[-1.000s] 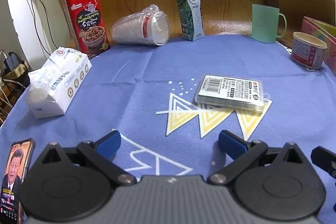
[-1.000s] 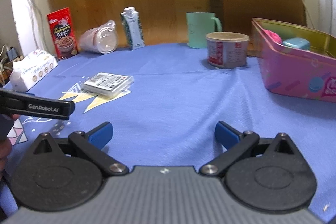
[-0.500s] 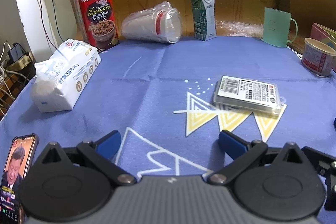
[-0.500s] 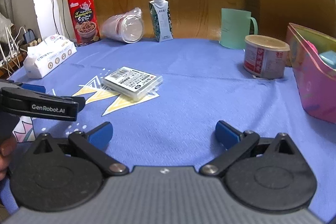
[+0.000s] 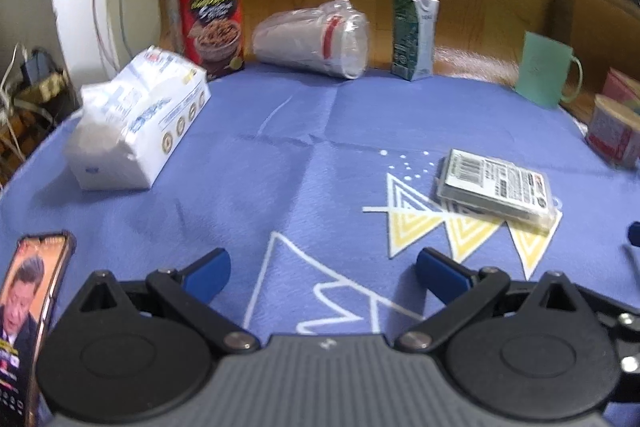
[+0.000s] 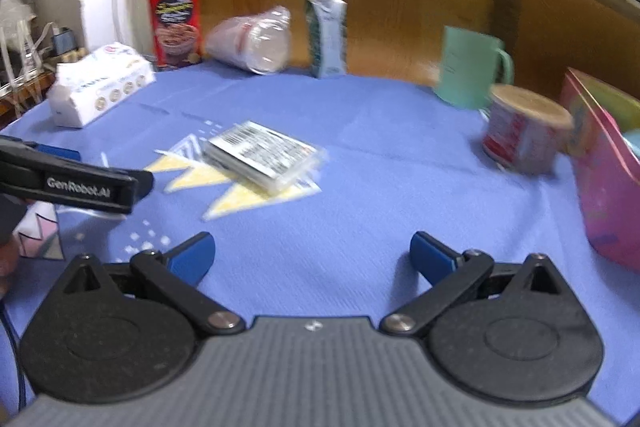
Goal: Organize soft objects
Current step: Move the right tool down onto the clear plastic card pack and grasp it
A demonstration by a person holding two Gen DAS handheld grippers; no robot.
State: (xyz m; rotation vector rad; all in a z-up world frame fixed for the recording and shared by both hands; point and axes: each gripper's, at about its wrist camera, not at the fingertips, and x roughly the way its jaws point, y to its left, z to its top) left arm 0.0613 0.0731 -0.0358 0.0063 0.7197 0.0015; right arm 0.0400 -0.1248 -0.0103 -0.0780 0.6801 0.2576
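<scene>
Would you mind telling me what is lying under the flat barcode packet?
The flat barcode packet lies on the blue cloth, overlapping its yellow triangle print. Whatever is directly beneath the packet is covered.

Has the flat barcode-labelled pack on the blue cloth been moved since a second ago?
No. The pack lies across the same yellow triangles printed on the cloth; only the cameras shifted.

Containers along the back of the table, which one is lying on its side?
The plastic-wrapped stack of cups, between the upright red box and the upright green carton.
</scene>
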